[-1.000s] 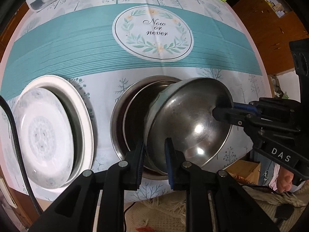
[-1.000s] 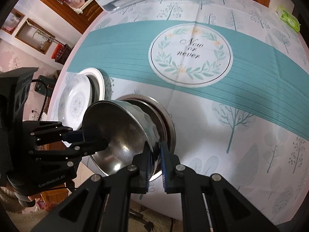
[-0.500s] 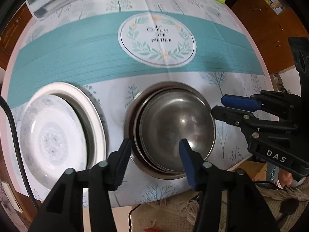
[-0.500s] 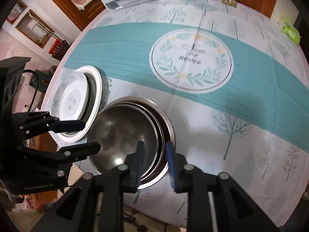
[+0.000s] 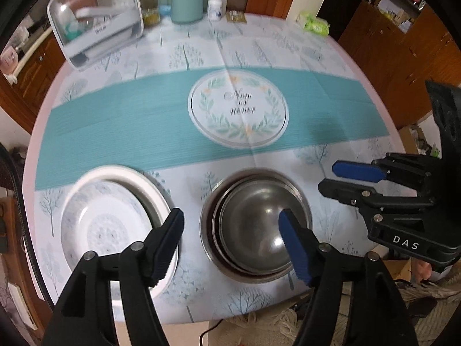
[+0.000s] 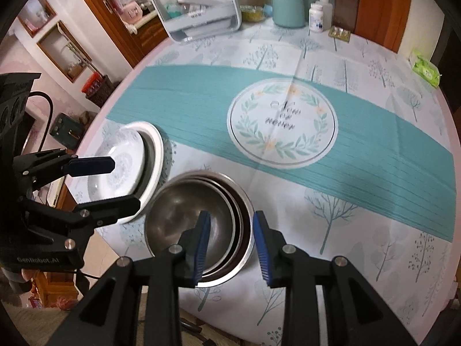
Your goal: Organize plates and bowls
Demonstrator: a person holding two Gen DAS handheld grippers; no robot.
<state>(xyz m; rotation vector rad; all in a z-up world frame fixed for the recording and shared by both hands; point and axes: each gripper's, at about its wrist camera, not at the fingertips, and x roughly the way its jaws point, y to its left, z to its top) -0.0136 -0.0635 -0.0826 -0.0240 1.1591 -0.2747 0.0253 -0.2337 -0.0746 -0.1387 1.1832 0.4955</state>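
Note:
A stack of nested steel bowls sits near the table's front edge, with the top bowl resting level inside the others. To its left lies a stack of white patterned plates on a wider white plate. My left gripper hovers above the bowls' left rim, its jaws opening wide and holding nothing. My right gripper hangs over the bowls' right rim. Its jaws are opening a little and stand clear of the metal. The left gripper shows over the plates, and the right gripper at the right.
The round table has a teal-banded cloth with a printed wreath in the middle. At the back stand a clear lidded box, a teal canister, a white bottle and a green packet. Wooden cabinets surround the table.
Both grippers were shut on the rim of the tilted top steel bowl. They have let go, the bowl now lies in the stack, and both grippers have risen with jaws apart.

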